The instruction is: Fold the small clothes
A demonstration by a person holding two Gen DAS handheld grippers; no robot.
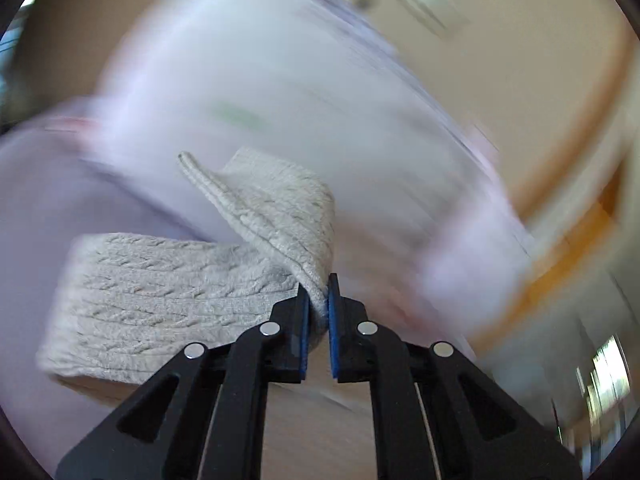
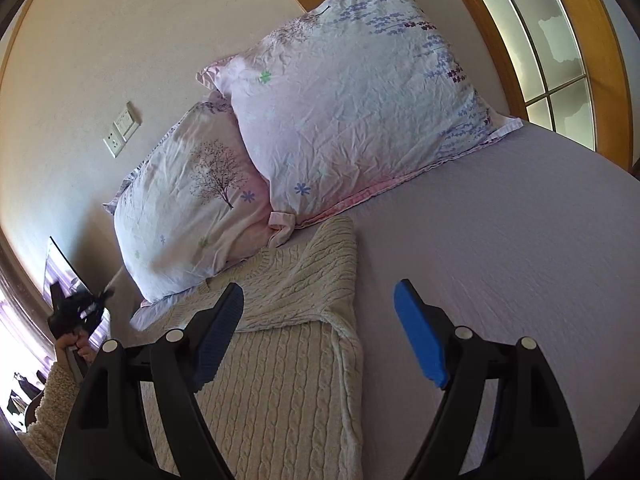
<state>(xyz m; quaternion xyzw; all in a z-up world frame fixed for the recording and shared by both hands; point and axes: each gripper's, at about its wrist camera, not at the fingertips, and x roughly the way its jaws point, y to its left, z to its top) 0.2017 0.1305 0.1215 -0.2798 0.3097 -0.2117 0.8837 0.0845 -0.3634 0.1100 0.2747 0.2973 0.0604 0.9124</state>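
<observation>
At the bottom centre of the left wrist view, a fold of the cream cable-knit sweater [image 1: 160, 300] is pinched between the blue pads of the left hand-held gripper [image 1: 318, 312], whose jaws are clenched on only a narrow bunch of the knit. The rest of the garment is seen trailing toward the lower left of the frame, while everything behind it is smeared by motion blur. In the lower middle of the right wrist view, the sweater [image 2: 288, 380] is laid on the lavender bed sheet [image 2: 500, 260], its upper edge lying just beside two floral pillows [image 2: 344, 96], with a sleeve or flap already turned over the body. The right hand-held gripper [image 2: 320, 328] is held released above it, jaws wide apart and nothing between them. Several risks can be judged from this. The thin pinch could be lost if the knit is pulled quickly, and the lifted part would then drop in a heap. The loose, stretchy weave could be dragged out of shape, or the flap already turned could be undone. The pillows could be nudged, and the fold line could be skewed, since the other side is not being held down.
</observation>
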